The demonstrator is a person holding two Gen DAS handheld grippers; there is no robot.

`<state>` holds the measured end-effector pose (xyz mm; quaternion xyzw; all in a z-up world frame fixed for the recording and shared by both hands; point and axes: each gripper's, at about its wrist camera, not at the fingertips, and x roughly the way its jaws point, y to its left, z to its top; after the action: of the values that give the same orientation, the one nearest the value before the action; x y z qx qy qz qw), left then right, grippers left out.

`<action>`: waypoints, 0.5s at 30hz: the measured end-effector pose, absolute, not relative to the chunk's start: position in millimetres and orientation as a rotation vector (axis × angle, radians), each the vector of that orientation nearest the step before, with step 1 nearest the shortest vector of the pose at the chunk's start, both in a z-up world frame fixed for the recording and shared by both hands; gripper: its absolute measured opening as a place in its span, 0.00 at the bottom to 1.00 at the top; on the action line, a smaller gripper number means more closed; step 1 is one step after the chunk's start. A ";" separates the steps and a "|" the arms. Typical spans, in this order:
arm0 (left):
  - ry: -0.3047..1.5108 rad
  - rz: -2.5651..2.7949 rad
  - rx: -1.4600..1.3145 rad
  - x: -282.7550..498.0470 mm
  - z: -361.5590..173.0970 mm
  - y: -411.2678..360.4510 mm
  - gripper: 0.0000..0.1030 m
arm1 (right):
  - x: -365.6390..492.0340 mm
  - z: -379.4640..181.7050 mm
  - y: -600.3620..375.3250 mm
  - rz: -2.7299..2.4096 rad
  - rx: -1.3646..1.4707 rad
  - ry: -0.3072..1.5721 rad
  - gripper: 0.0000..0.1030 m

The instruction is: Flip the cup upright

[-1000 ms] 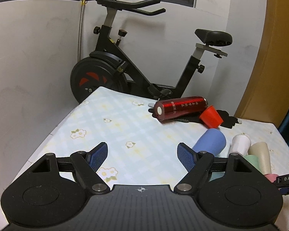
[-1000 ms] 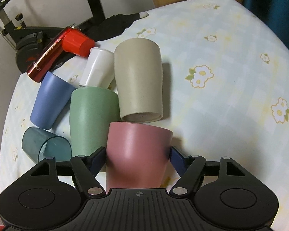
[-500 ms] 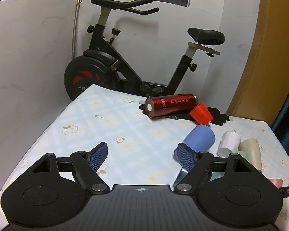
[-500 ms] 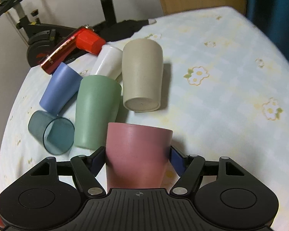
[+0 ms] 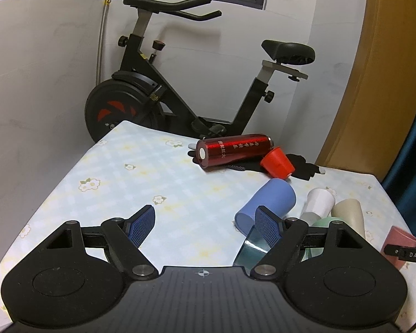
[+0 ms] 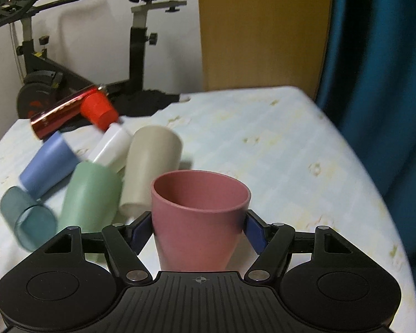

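My right gripper (image 6: 199, 229) is shut on a pink cup (image 6: 198, 216), held with its open mouth tilted up and away over the table. The pink cup also shows at the far right of the left wrist view (image 5: 400, 245). Lying on their sides to its left are a beige cup (image 6: 149, 166), a green cup (image 6: 90, 194), a white cup (image 6: 111, 145), a blue cup (image 6: 47, 166) and a clear teal cup (image 6: 27, 220). My left gripper (image 5: 205, 226) is open and empty above the tablecloth, with the blue cup (image 5: 266, 205) behind its right finger.
A red bottle (image 5: 233, 149) and a small red cup (image 5: 277, 163) lie on black gloves (image 5: 302, 166) at the table's far side. An exercise bike (image 5: 158, 94) stands behind the table (image 5: 141, 177). A blue curtain (image 6: 380, 83) hangs to the right.
My right gripper has lifted and turned the pink cup from mouth-down to mouth-up. The left gripper has drawn back and up a little, staying open.
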<state>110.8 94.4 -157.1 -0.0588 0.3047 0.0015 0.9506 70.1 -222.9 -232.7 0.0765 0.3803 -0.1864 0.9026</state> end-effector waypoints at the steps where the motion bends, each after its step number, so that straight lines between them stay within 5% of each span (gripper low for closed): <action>1: 0.619 0.003 -0.119 111.0 -157.0 94.5 0.79 | 69.9 -233.3 -223.0 -0.391 0.143 0.777 0.64; 15: 0.641 -0.023 -0.120 114.0 -155.9 94.7 0.80 | 56.5 -234.5 -224.8 -0.391 0.155 0.783 0.64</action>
<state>114.0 94.7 -155.9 -0.0591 0.3147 -0.0115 0.9473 56.5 -224.8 -234.5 0.0752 0.3786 -0.1891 0.9029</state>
